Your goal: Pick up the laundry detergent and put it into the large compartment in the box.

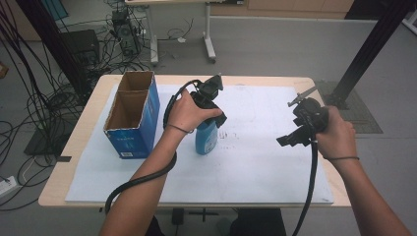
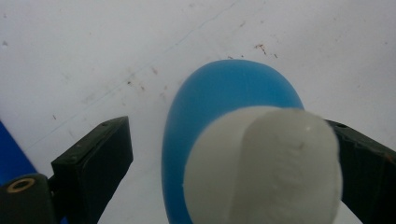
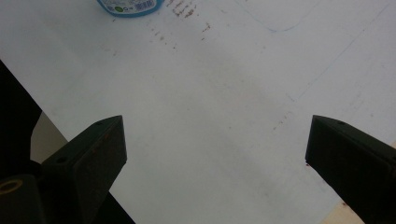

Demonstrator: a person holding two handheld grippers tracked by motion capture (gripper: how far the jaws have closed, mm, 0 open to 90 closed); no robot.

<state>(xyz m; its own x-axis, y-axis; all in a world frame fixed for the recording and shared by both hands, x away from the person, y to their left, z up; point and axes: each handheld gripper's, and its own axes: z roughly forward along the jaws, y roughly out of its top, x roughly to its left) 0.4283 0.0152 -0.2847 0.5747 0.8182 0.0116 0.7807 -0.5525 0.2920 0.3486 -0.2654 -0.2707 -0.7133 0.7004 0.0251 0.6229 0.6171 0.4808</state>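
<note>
A blue bottle (image 1: 206, 138) with a white cap (image 2: 266, 163) stands upright on the white sheet (image 1: 265, 167) near the table's middle. My left gripper (image 1: 211, 118) comes down over its top. In the left gripper view the jaws of this gripper (image 2: 229, 140) stand open on either side of the cap, the right jaw close against it and the left jaw apart from the blue body (image 2: 219, 93). My right gripper (image 1: 287, 140) hovers over the sheet at the right, open (image 3: 217, 126) with nothing between its fingers. The bottle's base (image 3: 130, 7) shows at the top of the right gripper view.
An open blue cardboard box (image 1: 133, 118) with two compartments stands just left of the bottle. The sheet covers most of the wooden table (image 1: 74, 147). Cables and a black post (image 1: 369, 49) lie beyond the far edge.
</note>
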